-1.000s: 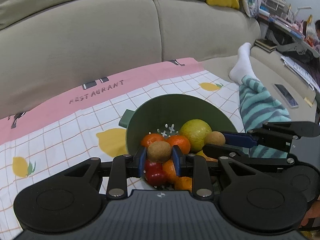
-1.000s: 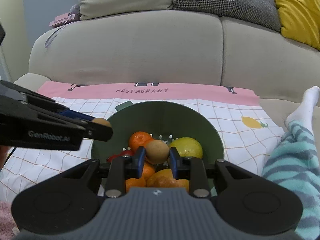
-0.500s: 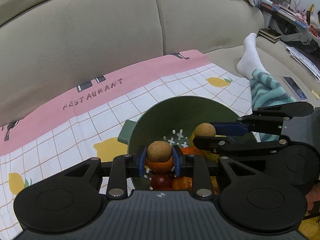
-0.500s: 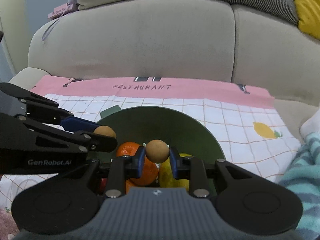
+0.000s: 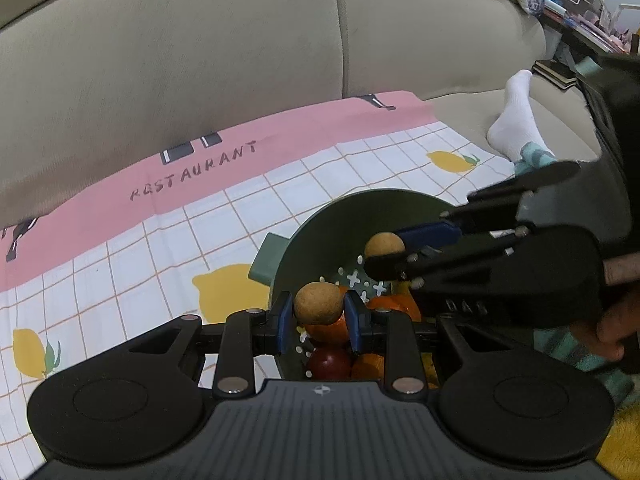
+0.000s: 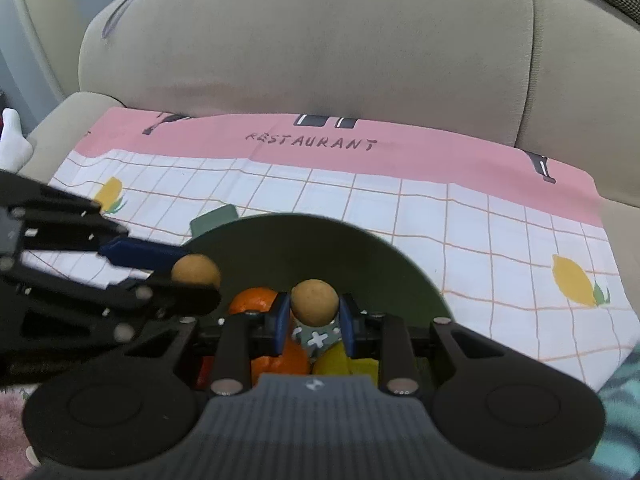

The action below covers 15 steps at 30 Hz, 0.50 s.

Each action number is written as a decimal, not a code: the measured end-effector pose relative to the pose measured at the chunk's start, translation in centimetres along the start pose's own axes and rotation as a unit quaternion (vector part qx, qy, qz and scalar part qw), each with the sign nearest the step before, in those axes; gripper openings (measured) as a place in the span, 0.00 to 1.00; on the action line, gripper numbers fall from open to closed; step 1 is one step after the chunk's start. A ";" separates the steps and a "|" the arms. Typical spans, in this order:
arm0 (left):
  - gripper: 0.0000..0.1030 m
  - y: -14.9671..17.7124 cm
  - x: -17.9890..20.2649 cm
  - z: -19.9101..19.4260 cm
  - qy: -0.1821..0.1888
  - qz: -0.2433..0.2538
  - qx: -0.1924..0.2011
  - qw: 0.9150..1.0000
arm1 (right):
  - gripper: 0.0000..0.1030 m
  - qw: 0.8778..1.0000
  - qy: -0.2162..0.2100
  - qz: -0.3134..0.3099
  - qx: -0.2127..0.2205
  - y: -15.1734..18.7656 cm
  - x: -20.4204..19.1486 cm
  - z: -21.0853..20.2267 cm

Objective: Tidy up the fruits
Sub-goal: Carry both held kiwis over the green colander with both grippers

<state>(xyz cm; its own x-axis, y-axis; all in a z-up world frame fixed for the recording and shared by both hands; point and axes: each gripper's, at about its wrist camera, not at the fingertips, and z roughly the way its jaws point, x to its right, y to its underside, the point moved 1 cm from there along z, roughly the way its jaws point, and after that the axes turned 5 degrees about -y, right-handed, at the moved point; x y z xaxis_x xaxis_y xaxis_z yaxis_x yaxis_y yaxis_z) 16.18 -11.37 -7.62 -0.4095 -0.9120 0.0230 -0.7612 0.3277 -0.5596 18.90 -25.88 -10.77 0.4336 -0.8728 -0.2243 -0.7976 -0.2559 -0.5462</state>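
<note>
dark green bowl [image 5: 320, 224], pink-bordered white checked cloth [image 5: 120, 264] with yellow lemons, beige sofa [image 5: 200, 60].

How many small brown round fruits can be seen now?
2. One brown fruit sits in the left gripper, the other in the right gripper, both above the bowl. More may be hidden.

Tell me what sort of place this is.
Most likely a home living room. A beige sofa fills the background, a lemon-print cloth is spread over its seat under a green bowl of fruit, and cluttered shelves stand at the far right.
</note>
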 end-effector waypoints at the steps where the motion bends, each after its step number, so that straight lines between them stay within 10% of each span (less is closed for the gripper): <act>1: 0.30 0.0 -0.1 0.0 0.000 -0.002 -0.002 1.000 | 0.22 1.000 -0.001 -0.001 -0.005 -0.2 0.1 0.2; 15: 0.30 0.1 -0.5 0.6 0.007 -0.016 -0.011 1.000 | 0.23 0.999 0.002 0.012 -0.046 -0.1 0.8 2.7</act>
<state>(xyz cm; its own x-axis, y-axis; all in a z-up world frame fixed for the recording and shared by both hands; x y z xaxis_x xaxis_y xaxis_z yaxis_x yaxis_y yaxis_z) 16.58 -11.03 -8.20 -0.3914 -0.9188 0.0514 -0.7843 0.3039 -0.5408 20.46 -25.40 -13.07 0.4119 -0.8806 -0.2343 -0.8435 -0.2712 -0.4635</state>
